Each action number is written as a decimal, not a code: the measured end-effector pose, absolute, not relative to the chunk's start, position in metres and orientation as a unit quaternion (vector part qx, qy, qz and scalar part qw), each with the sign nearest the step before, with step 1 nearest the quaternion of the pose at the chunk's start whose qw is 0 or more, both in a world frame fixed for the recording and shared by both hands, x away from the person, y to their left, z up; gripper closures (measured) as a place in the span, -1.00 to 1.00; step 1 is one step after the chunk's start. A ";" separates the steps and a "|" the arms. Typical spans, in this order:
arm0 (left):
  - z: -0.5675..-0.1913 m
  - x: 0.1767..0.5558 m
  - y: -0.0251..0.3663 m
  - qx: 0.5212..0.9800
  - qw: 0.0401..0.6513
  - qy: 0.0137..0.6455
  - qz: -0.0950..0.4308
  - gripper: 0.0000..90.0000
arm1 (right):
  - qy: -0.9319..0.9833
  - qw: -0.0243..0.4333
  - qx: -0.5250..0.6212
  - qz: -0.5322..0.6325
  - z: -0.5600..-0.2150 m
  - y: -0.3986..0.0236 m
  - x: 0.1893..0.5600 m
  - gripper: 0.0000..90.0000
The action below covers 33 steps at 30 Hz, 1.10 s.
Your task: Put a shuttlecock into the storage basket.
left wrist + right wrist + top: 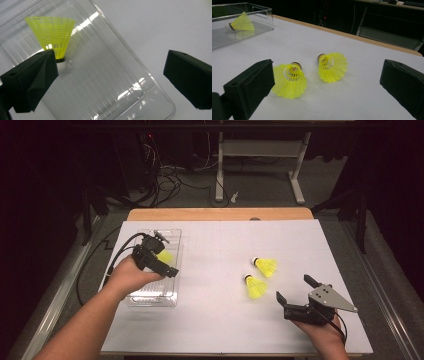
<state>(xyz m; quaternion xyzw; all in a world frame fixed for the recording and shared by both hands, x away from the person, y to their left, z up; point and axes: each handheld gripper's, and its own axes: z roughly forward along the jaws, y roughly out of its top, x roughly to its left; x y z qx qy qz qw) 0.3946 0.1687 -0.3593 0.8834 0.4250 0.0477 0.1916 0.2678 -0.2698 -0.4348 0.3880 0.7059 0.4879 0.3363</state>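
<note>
I judge one shuttlecock binned in the clear box — left gripper gaping, empty; next, right gripper — wide open, empty — closes on nearest shuttlecock.

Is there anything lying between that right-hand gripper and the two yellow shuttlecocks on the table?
Nothing visible. The right gripper has its jaws open, and bare white table runs from them to the nearer shuttlecock and the farther shuttlecock. The clear box, with a third shuttlecock inside, sits well off to the left.
</note>
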 end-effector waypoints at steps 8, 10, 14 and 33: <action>-0.356 0.392 0.150 0.889 0.194 0.412 0.044 -0.98 | 0.706 0.336 0.388 0.488 -0.435 -0.270 0.268 -1.00; -0.356 0.392 0.145 0.890 0.194 0.410 0.040 -0.98 | 0.704 0.335 0.389 0.490 -0.434 -0.270 0.268 -1.00; -0.353 0.393 0.141 0.891 0.196 0.406 0.041 -0.98 | 0.705 0.333 0.392 0.487 -0.435 -0.269 0.270 -1.00; -0.350 0.390 0.098 0.903 0.202 0.378 0.035 -0.98 | 0.705 0.335 0.389 0.489 -0.434 -0.270 0.269 -1.00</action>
